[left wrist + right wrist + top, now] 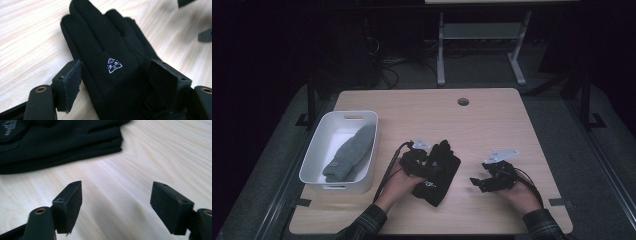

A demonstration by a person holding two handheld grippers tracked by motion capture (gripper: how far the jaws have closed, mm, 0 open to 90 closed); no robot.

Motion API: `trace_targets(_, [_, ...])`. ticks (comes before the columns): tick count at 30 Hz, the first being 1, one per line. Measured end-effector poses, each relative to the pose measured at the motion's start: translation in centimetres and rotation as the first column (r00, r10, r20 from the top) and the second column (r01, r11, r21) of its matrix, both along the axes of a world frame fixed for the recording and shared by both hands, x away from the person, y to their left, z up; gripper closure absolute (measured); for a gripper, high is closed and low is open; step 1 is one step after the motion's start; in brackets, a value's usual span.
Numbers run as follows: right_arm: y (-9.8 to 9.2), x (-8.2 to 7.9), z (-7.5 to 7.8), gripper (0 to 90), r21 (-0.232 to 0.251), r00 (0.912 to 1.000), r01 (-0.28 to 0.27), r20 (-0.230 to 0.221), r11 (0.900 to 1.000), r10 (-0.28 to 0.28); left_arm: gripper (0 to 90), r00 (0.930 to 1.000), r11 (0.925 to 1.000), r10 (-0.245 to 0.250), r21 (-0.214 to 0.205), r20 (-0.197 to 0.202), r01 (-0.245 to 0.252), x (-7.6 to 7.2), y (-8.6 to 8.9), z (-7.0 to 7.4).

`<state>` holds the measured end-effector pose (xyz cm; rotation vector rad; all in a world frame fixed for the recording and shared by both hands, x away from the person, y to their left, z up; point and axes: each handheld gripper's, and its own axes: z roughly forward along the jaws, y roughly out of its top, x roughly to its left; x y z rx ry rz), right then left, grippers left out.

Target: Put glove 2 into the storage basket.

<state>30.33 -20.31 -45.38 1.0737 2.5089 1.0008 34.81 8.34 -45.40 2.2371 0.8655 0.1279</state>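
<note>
Counting: two black gloves stacked — one grey glove in tub.

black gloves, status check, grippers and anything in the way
Left gripper open, straddling the black gloves, pads clear. Right gripper open over bare table. Nothing in the way.

Lab or test room, dim. Light wooden table with round cable hole, dark carpet floor, grey metal desk frame and loose black cables well beyond left claw.
</note>
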Motion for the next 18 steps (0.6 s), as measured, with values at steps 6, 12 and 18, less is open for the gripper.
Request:
trace_targets(6, [-0.8, 0.5, -0.3, 19.7, -0.009, 0.9991, 0.043, 0.006, 0.9990, -0.043, 18.3, 0.9998, 0.9998, -0.012, 0.015, -0.014, 0.012, 0.1, -0.7, -0.6])
trace_targets(12, [-1.6, 1.0, -0.6, 19.4, -0.014, 0.9974, 0.071, 0.008, 0.9973, -0.071, 19.5, 0.9986, 0.9988, -0.049, 0.007, -0.021, 0.049, 0.1, -0.9, -1.1])
trace_targets(18, [-1.8, 1.1, -0.8, 19.9, -0.027, 0.9956, 0.093, 0.014, 0.9953, -0.093, 34.9, 0.9974, 0.9977, -0.066, -0.018, -0.031, 0.065, -0.3, -0.9, -1.0])
